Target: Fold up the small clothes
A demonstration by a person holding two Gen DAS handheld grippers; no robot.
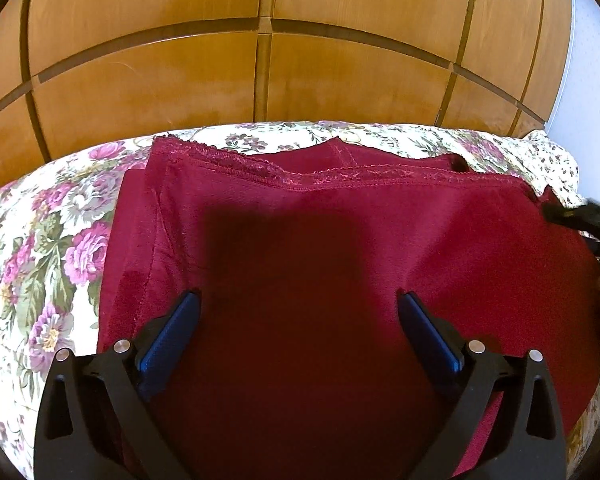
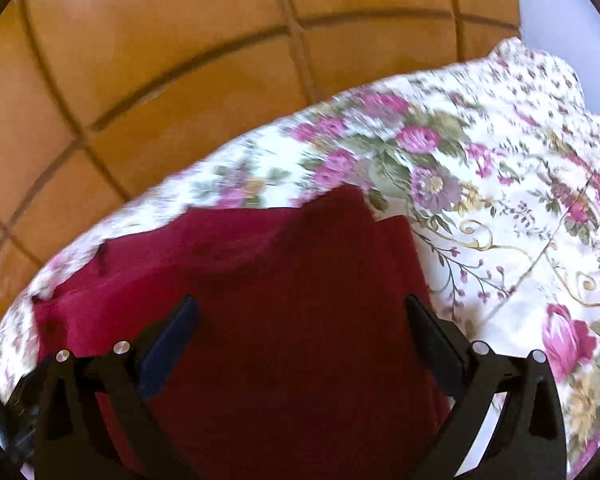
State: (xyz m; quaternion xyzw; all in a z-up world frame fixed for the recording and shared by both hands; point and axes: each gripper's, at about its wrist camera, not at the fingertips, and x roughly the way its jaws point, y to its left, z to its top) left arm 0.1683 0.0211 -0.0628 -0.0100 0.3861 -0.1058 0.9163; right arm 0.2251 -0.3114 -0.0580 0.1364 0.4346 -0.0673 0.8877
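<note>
Fingers of left gripper (image 1: 299, 300) and right gripper (image 2: 300, 306) spread wide over red garment (image 1: 340, 240), apparently gripping nothing.

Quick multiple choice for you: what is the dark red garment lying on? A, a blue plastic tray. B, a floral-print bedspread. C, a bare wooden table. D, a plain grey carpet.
B: the dark red garment is spread over a white floral-print bedspread with pink flowers, which shows around its edges in both wrist views.
</note>
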